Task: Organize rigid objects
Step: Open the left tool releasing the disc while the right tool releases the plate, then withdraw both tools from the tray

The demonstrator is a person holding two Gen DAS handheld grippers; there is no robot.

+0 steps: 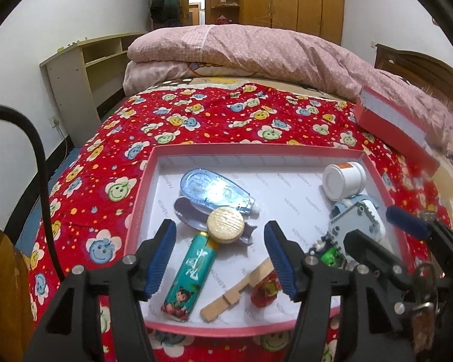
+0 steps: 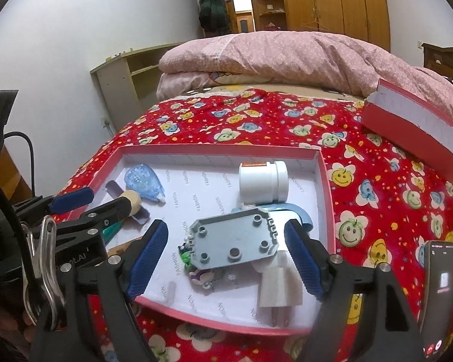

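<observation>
left gripper (image 1: 223, 259) open, right gripper (image 2: 228, 259) open, empty

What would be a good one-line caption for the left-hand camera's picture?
Open left gripper hovers over a pink tray holding a green lighter, clothespin and blue tape dispenser.

The bedspread (image 1: 226, 114) is red with smiley flowers; the tray (image 1: 142, 187) pink-rimmed, white inside; the lighter (image 1: 187, 274) teal; the quilt (image 1: 256, 51) pink; the bottle (image 2: 261, 182) white.

Tray (image 1: 154, 163) centre floor bare; bottle (image 1: 342, 181), grey block (image 2: 235, 241) possibly crowd right side.
</observation>
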